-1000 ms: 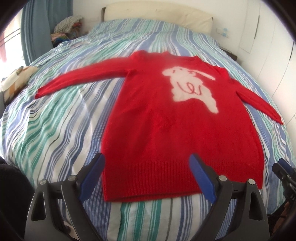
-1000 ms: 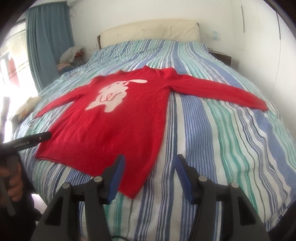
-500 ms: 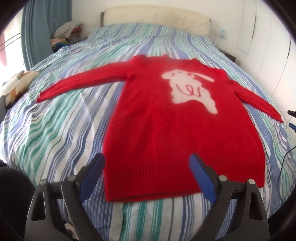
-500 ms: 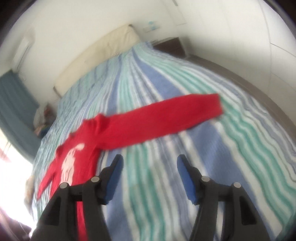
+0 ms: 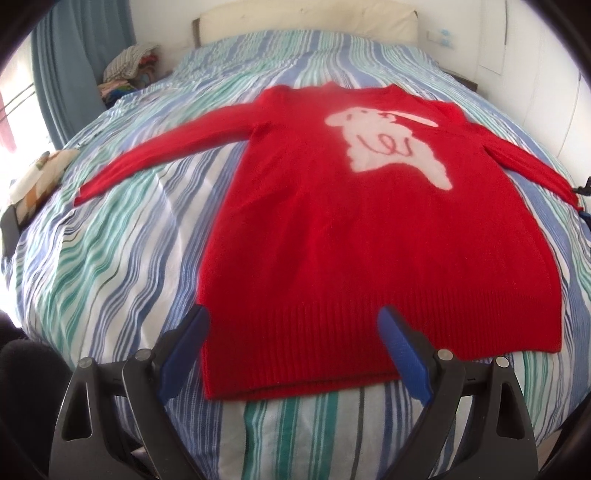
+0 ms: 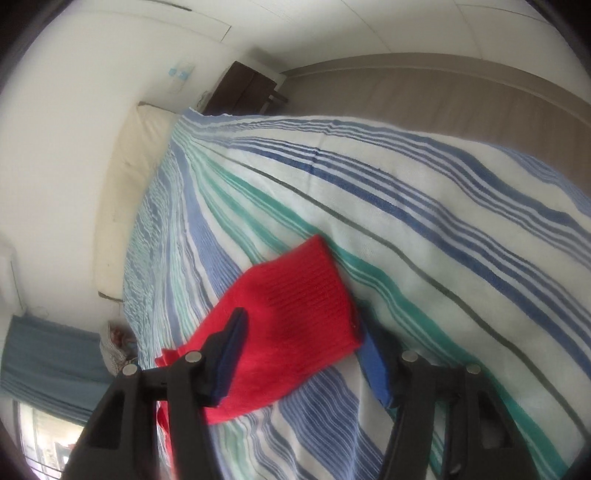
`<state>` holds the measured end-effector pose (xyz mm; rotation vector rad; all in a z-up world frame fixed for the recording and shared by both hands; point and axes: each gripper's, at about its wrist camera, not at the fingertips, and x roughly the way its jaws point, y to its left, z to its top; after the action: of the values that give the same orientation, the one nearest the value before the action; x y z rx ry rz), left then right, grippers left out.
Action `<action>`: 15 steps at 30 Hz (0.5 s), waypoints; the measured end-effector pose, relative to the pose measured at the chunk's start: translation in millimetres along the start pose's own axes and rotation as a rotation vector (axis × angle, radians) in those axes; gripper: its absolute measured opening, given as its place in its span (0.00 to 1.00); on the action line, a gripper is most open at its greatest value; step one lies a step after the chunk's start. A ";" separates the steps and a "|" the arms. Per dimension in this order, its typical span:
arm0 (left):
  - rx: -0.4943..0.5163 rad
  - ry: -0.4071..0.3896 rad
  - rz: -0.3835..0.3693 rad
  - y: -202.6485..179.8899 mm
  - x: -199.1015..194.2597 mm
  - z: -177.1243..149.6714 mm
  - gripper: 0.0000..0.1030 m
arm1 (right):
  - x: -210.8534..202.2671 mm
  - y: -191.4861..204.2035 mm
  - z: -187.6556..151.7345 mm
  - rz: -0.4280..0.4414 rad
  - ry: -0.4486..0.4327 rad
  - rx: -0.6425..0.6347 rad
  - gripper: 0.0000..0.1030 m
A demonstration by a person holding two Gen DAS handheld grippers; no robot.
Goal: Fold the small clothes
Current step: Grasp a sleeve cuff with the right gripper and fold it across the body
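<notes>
**Sweater flat on bed, right cuff between open jaws**

Sweater (image 5: 354,236), red with a white figure, lies spread flat on the striped bed (image 5: 110,258), sleeves out. Left hand-held gripper (image 5: 295,354) hovers over the hem, jaws wide apart and empty. Right hand-held gripper (image 6: 303,354) straddles the sleeve cuff (image 6: 306,295); its jaws have just been closing, about half open, pads not visibly pressing the cuff.

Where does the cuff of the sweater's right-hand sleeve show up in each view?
Left wrist view: the cuff sits at the far right edge, at the end of the sleeve stretched out on the bed.
Right wrist view: the cuff fills the lower middle, lying between the open right tongs.
Shared landmark: the cream headboard at the top of the striped bed.
</notes>
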<state>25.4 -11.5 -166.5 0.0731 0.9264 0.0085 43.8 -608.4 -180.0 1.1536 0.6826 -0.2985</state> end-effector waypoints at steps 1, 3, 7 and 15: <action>0.005 0.004 0.003 -1.2 0.9 -0.1 0.90 | 3.8 -1.8 0.6 -0.005 0.010 0.004 0.33; 0.012 0.000 0.010 -2.5 -0.1 -0.5 0.90 | 11.3 4.4 0.5 -0.099 0.049 -0.065 0.03; 0.006 -0.001 0.005 -1.9 0.0 -0.7 0.90 | -9.3 15.9 0.6 -0.222 -0.068 -0.189 0.03; -0.036 -0.050 -0.006 8.8 -8.5 5.9 0.90 | -26.8 71.6 -12.0 -0.253 -0.140 -0.386 0.03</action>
<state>25.2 -3.3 -155.6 0.0370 0.8767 0.0172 58.6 -572.5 -113.1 0.6729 0.7259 -0.4360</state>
